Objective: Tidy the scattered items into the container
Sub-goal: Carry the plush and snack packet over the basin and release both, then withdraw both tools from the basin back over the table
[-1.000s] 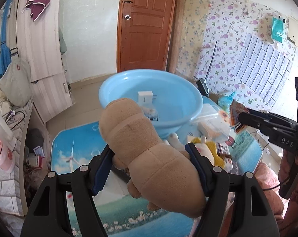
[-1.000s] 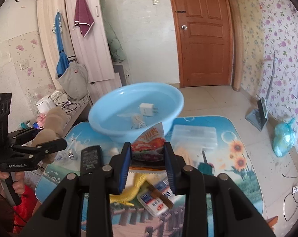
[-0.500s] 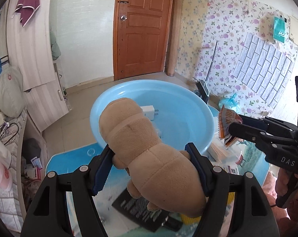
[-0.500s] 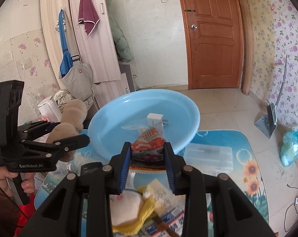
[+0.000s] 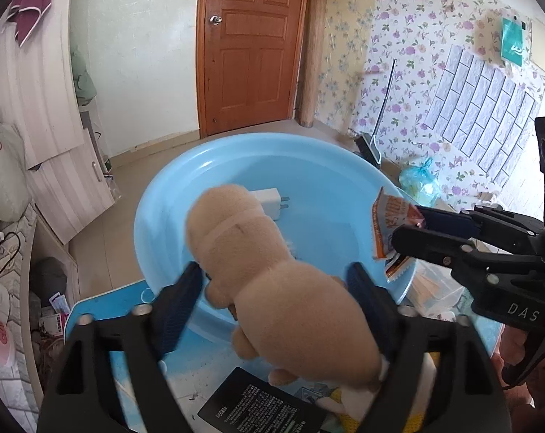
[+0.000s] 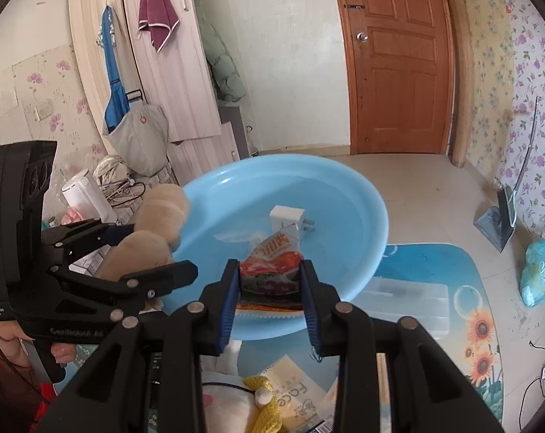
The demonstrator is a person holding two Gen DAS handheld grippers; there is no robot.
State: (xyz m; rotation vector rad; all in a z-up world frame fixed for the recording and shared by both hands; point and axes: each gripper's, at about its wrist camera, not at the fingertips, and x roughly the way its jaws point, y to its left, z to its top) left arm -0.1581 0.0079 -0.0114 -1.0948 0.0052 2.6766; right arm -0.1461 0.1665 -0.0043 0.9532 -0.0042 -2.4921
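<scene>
I hold the plush toy (image 5: 272,281) in my left fingers and the snack packet (image 6: 270,263) in my right fingers over the blue basin (image 5: 214,166), so next both must open.

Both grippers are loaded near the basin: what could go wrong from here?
The plush sits largely over the basin rim; dropped now, it could tip out onto the table. The right gripper holds the snack packet just over the near rim, close to the left gripper; they might collide.
</scene>
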